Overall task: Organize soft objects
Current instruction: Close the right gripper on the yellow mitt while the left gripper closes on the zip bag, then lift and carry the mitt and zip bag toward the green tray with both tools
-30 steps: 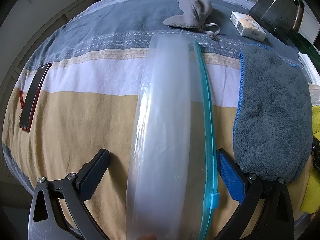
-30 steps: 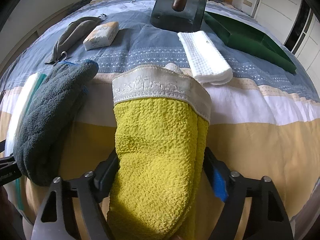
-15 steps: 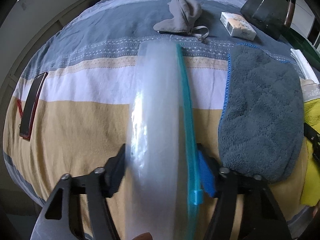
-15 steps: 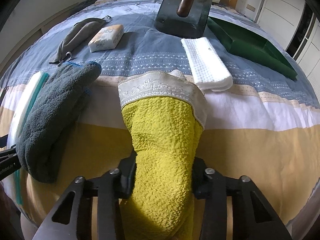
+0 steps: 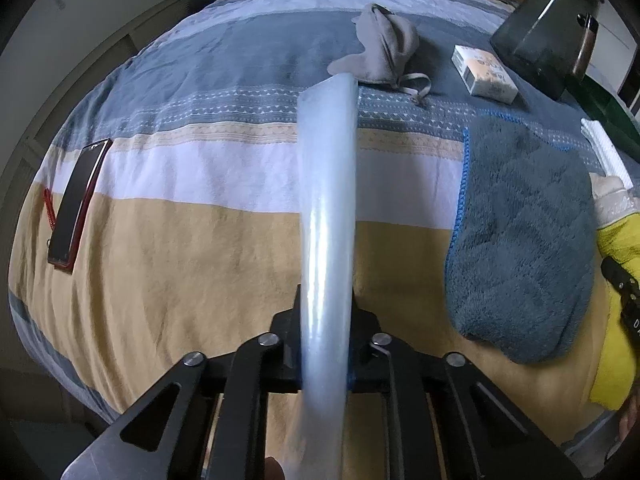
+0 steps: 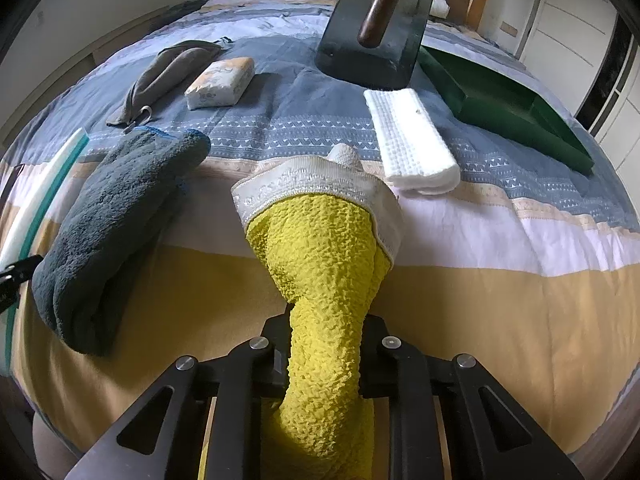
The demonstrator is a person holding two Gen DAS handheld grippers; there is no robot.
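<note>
Lighting: we record soft, even daylight in both views, moderately bright; its source we cannot place. Shadows: faint, close under the grey towel (image 6: pixel 116 220). Glare: a pale sheen along the plastic bag (image 5: pixel 328 216). Blur: the bag's near end at 6 o'clock smears. Distortion: strong fisheye bowing of the bedspread (image 5: pixel 192 240); black vignette from 9 through 12 to 3 o'clock.

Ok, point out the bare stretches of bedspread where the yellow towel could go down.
Free: the tan and white bands between the phone and the zip bag in the left claw, and the bands right of the yellow towel, below the white folded towel. Crowded: the far blue stripe holding pouch, tissue pack and grey towel.
</note>
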